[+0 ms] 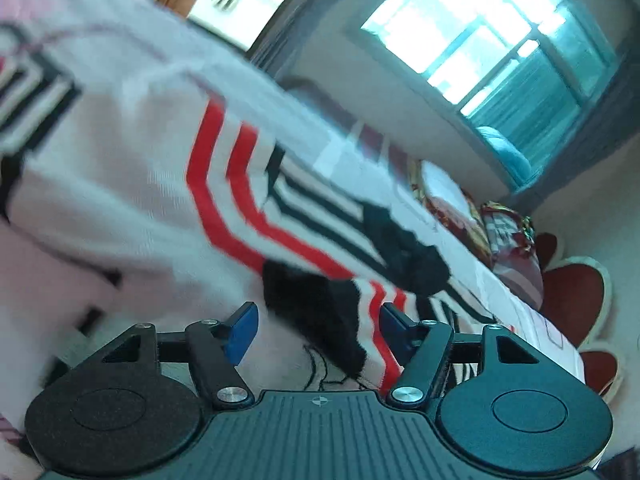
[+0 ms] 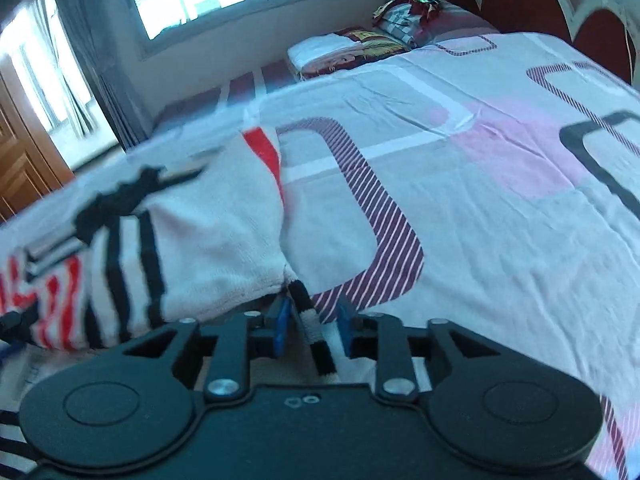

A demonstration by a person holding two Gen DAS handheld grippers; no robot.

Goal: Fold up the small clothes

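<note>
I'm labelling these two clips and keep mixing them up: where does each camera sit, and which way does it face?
Left wrist: on the left gripper, looking along open blue fingers across the striped garment toward the window.
Right wrist: on the right gripper, facing over the bedsheet to the headboard; garment hem between its fingers.
Shared: garment, bed, window, pillows.

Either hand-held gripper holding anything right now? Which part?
Neither. The left hand-held gripper is open over the striped garment; its striped edge sits between the right hand-held gripper pads, ungripped.
</note>
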